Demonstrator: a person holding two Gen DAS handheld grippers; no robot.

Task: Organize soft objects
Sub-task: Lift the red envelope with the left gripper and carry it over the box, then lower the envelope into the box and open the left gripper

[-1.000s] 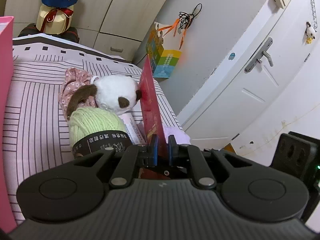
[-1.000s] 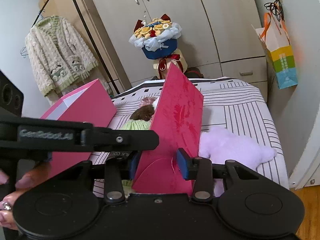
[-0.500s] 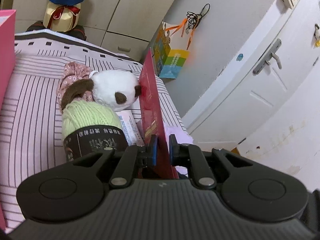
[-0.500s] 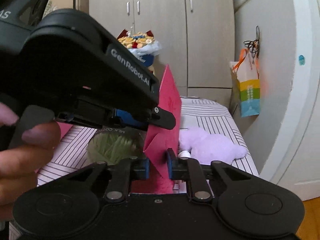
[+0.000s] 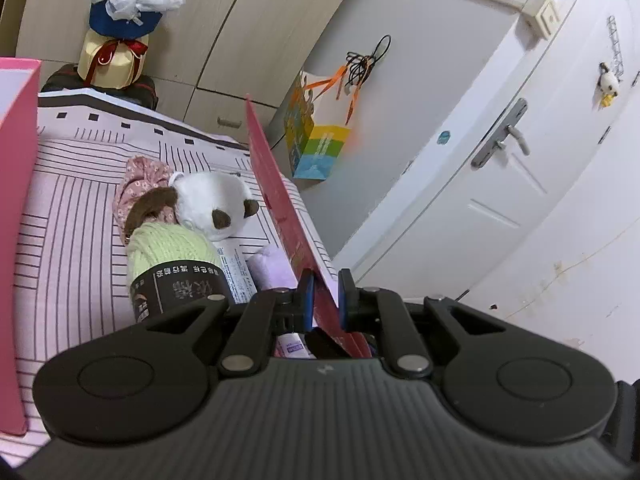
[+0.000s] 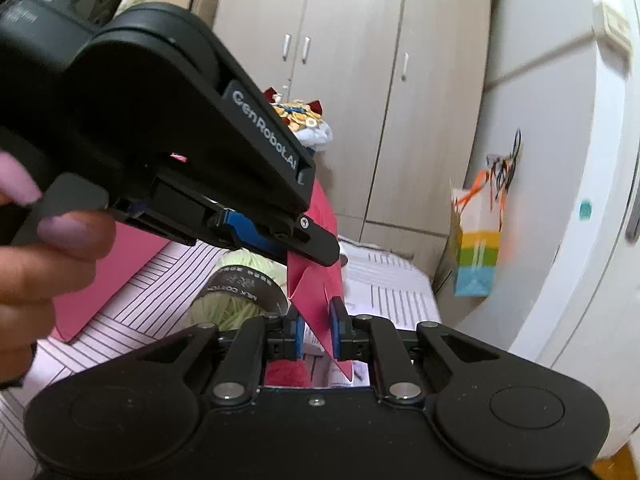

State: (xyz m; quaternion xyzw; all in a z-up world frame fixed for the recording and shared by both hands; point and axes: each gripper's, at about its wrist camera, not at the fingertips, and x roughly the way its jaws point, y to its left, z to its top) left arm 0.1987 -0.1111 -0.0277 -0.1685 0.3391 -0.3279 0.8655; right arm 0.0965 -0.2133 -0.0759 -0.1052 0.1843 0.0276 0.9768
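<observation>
- You're over a bed (image 5: 72, 216) with a pink striped sheet, in a room with beige wardrobes (image 6: 352, 92) and a white door (image 5: 520, 168).
- Your left gripper (image 5: 323, 294) is clamped on the lower edge of a red flap (image 5: 276, 192), which stands tilted above the sheet.
- Your right gripper (image 6: 314, 332) has just been closing, and its blue pads now pinch a corner of the same flap (image 6: 316, 284), right under the left gripper's tip (image 6: 308, 240).
- Left of the flap lie the soft things: a green yarn ball (image 5: 172, 256) with a black band, and beyond it a white and brown plush (image 5: 212, 204) against a pink floral cloth (image 5: 140, 176).
- A lilac plush (image 5: 272, 268) sits at the flap's foot, touching it.
- A pink box (image 5: 16, 200) stands further left of the flap.
- A rainbow bag (image 5: 316, 144) hangs on the wall beyond the flap.
- A bouquet (image 5: 128, 12) stands at the far end of the bed.
</observation>
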